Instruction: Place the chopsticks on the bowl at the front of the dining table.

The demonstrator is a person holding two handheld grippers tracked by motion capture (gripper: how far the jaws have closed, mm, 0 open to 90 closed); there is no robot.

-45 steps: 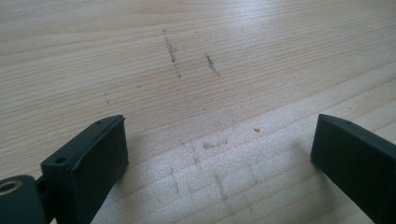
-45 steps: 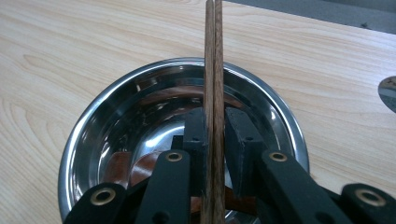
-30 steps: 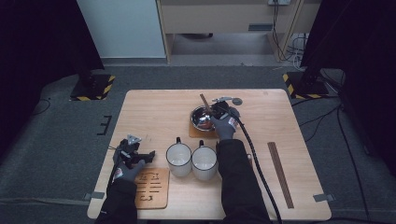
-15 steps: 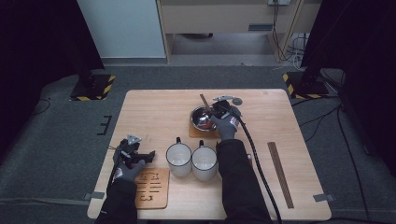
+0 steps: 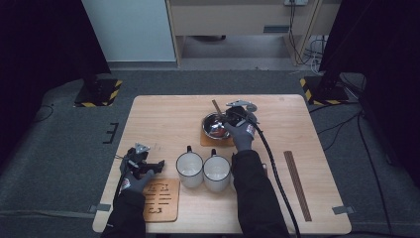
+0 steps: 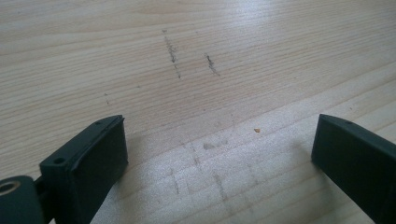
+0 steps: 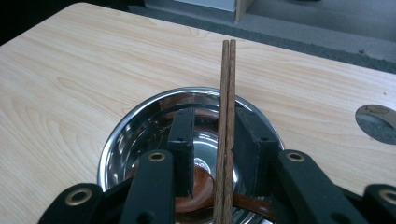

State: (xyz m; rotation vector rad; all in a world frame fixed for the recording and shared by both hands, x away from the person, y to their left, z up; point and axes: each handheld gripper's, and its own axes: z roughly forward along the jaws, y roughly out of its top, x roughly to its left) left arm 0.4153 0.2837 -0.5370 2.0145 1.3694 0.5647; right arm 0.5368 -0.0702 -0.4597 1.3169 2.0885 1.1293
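A steel bowl sits on a cork mat right of the table's middle. A pair of brown chopsticks lies across it, tips past the far rim. My right gripper hovers over the bowl with the chopsticks between its jaws. The sticks lie against the right pad, with a gap to the left pad; the jaws have just been closing. Something red-brown lies in the bowl's bottom. My left gripper rests open on bare wood at the left.
Two white mugs stand side by side near the front, between my forearms. A carved wooden trivet lies at the front left. A long wooden strip lies at the right. A small grey disc sits behind the bowl.
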